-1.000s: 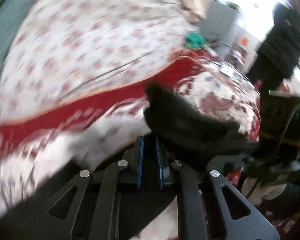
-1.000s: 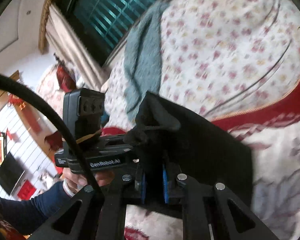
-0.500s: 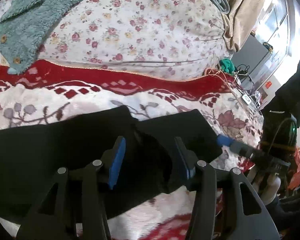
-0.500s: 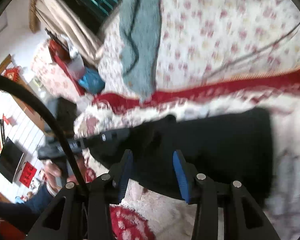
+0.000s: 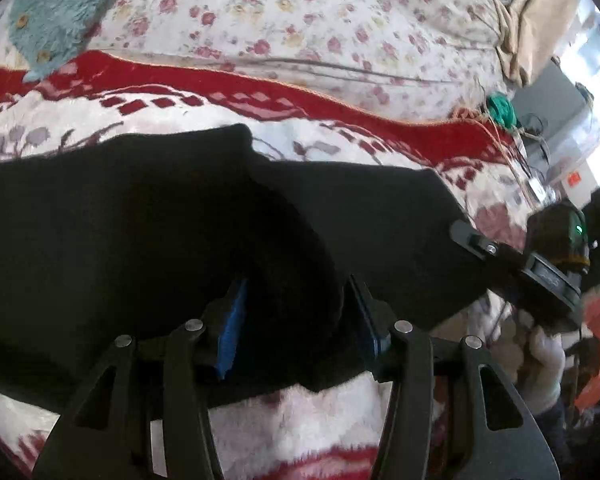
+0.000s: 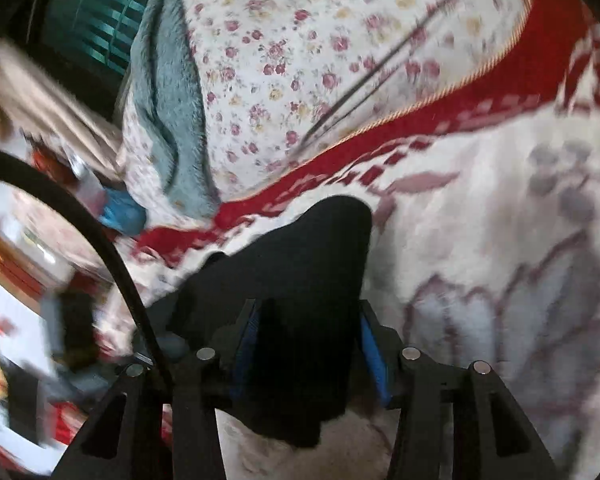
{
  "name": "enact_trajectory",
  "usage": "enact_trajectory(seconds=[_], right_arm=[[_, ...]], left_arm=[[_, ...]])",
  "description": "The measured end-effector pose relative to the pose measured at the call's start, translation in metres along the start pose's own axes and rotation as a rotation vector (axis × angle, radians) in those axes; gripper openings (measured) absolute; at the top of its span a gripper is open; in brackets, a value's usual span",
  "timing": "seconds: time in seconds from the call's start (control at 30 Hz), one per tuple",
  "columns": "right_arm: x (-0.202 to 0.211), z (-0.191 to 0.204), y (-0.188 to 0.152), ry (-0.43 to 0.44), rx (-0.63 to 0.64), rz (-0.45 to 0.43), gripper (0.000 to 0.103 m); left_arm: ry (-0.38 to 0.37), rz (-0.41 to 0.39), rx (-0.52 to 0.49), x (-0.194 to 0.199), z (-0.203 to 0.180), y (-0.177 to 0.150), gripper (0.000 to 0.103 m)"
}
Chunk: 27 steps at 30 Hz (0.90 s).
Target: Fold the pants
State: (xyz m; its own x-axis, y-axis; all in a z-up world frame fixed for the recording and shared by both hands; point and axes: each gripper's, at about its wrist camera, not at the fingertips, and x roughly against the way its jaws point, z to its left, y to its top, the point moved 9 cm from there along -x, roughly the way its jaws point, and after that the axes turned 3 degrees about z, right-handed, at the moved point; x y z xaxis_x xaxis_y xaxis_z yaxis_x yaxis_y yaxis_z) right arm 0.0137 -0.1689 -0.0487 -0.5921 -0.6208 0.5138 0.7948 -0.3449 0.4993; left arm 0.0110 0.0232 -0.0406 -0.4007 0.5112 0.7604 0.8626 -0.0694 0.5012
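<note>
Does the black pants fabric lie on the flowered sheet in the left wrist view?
No, the black pants lie on the white and red blanket.

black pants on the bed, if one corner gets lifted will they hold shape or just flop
Probably flop: the black pants lie limp on the plush blanket and bulge in a soft fold between the open left tongs. Likely light, since that fold stands up unaided. Not very slippery, I would guess: the cloth looks matte and the blanket beneath is fuzzy, so a push would likely bunch them.

Matt black cloth pants [image 5: 148,216] lie on a plush white-and-red fleece blanket [image 5: 308,424], beyond it a fuzzy teal garment [image 5: 60,8].
</note>
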Motion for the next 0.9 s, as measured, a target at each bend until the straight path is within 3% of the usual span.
enact_trajectory(seconds=[0.07, 0.1, 0.2, 0.27, 0.4, 0.57, 0.63, 0.77, 0.9], right_arm=[[0.005, 0.007, -0.003, -0.012, 0.046, -0.009, 0.030], [0.008, 0.012, -0.004, -0.016, 0.063, -0.013, 0.030], [0.020, 0.018, -0.005, -0.038, 0.060, -0.031, 0.028], [0.024, 0.019, -0.008, -0.053, 0.052, -0.038, 0.028], [0.011, 0.000, -0.013, -0.194, 0.068, -0.051, 0.030], [0.017, -0.008, -0.010, -0.250, 0.065, -0.060, 0.047], [0.027, -0.002, -0.007, -0.292, 0.100, -0.079, 0.047], [0.046, 0.025, 0.001, -0.230, 0.138, -0.141, 0.047], [0.035, 0.062, -0.002, -0.138, 0.212, -0.121, 0.047]], left_arm=[[-0.002, -0.018, -0.014, -0.001, -0.003, 0.007, 0.039], [0.003, -0.011, -0.021, -0.003, -0.005, 0.009, 0.026], [0.000, -0.008, -0.048, -0.004, -0.011, 0.019, 0.019], [0.029, -0.028, -0.078, 0.001, -0.012, 0.022, 0.019], [0.090, -0.031, -0.055, -0.008, 0.004, 0.018, 0.020], [0.089, -0.058, -0.041, -0.005, 0.007, 0.014, 0.022], [0.075, -0.057, -0.010, 0.001, 0.009, 0.013, 0.022], [0.097, -0.091, 0.051, 0.022, 0.025, 0.009, 0.023], [0.137, -0.133, 0.133, 0.051, 0.054, 0.000, 0.026]])
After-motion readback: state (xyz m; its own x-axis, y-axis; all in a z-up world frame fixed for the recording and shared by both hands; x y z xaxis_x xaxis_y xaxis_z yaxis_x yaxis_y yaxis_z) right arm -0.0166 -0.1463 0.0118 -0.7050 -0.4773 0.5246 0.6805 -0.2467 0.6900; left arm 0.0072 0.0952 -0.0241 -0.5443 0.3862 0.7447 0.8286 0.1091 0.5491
